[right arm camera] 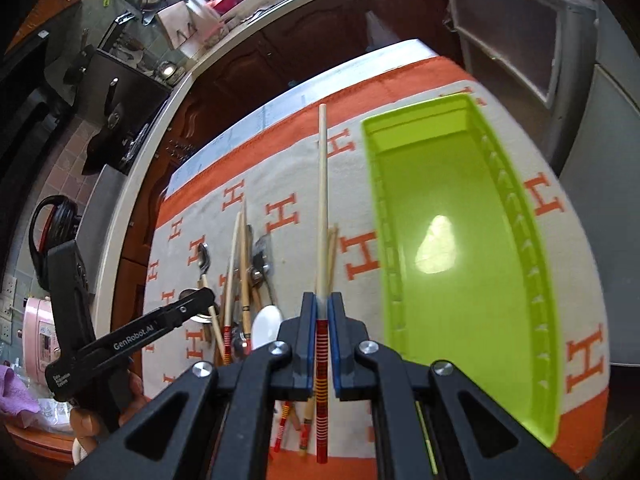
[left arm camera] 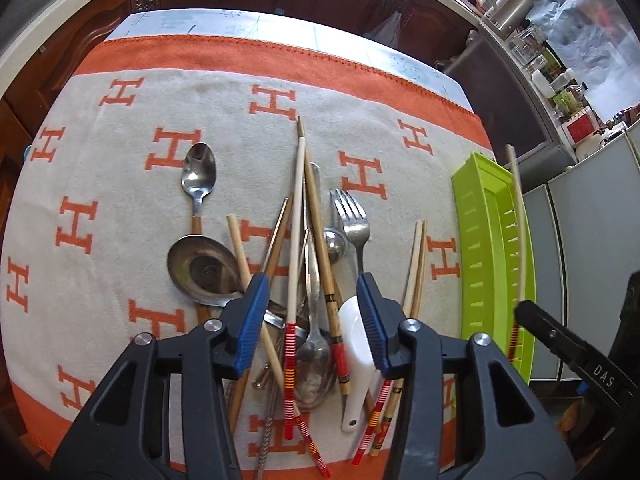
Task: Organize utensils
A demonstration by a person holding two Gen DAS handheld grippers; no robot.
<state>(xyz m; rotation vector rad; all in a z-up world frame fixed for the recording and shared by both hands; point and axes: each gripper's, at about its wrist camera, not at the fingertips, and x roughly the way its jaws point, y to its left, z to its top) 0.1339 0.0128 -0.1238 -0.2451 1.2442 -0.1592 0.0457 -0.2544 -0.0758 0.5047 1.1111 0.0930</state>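
The right gripper (right arm camera: pixel 320 312) is clamped on one red-banded chopstick (right arm camera: pixel 322 200), lifted clear of the pile (left arm camera: pixel 304 280). The step is carrying it; next, swing toward two o'clock and release over the green tray (right arm camera: pixel 460 240). The left gripper (left arm camera: pixel 312 292) hangs part-open, holding nothing.

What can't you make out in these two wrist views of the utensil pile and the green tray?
- Left wrist view: the lower handles in the utensil pile are hidden behind the left gripper.
- Left wrist view: the green tray shows only its side wall; its floor is hidden.
- Right wrist view: the held chopstick is covered at its striped part by the right gripper.
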